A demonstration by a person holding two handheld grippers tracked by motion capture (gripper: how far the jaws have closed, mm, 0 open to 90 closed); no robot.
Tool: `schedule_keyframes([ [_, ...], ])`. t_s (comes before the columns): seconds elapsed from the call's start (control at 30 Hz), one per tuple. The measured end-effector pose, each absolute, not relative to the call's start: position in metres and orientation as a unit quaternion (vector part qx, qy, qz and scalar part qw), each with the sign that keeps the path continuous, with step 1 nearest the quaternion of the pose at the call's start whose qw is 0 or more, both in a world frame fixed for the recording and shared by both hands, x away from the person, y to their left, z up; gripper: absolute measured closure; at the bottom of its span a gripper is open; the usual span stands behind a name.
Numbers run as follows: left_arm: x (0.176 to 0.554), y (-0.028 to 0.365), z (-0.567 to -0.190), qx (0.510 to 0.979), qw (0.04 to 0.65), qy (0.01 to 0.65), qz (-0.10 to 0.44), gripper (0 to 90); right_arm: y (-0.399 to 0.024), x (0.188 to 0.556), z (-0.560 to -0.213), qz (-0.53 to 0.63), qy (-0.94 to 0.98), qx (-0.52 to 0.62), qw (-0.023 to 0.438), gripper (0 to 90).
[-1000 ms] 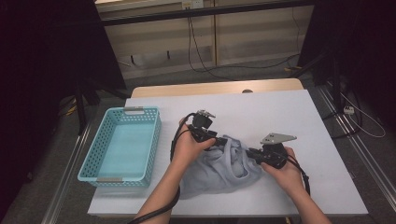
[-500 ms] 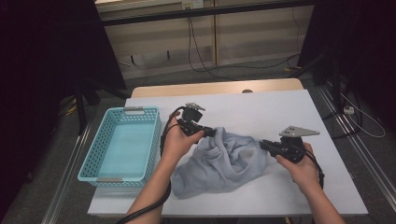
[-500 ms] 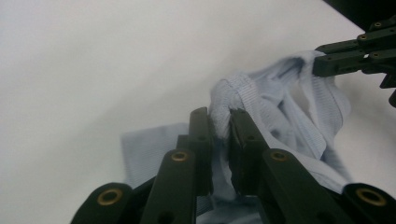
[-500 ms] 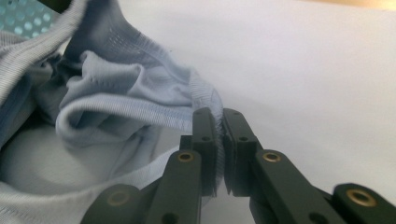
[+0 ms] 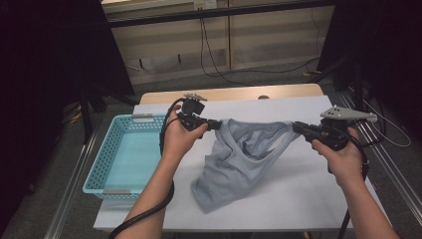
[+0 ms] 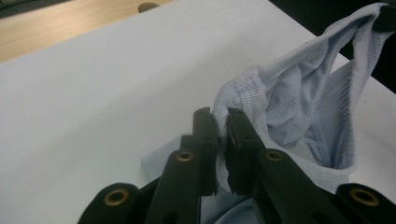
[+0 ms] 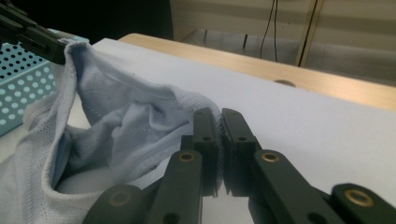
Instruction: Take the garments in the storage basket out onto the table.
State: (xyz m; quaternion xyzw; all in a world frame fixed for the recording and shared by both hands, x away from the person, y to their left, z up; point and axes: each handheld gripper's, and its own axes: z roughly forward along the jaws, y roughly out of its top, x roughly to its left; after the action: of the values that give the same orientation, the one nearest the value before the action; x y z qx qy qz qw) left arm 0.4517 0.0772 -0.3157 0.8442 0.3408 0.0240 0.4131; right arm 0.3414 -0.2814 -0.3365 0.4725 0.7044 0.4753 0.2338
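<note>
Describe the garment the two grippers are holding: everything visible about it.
The pale blue-grey garment is a thin, partly mesh-knit sleeveless top with a ribbed hem band. It hangs stretched between the left gripper and the right gripper, each shut on an edge of it, so the opening gapes. Its upper part is lifted; its lower end sags, crumpled, onto the white table, beside the turquoise basket.

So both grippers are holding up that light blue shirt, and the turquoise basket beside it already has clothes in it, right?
Not quite: the high view shows the turquoise basket with nothing in it. The left gripper and right gripper do each pinch the light blue shirt.
</note>
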Motion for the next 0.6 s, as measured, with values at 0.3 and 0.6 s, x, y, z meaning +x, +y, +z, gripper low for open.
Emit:
schedule_keyframes([
  [0.3,0.46,0.083,-0.303,0.846,0.41,0.338,0.039,84.2,-0.273,0.353,-0.327,0.469,0.705,0.472,0.243,86.4],
  [0.6,0.464,0.089,-0.306,0.846,0.408,0.342,0.039,84.2,-0.264,0.362,-0.335,0.463,0.703,0.482,0.242,86.4],
])
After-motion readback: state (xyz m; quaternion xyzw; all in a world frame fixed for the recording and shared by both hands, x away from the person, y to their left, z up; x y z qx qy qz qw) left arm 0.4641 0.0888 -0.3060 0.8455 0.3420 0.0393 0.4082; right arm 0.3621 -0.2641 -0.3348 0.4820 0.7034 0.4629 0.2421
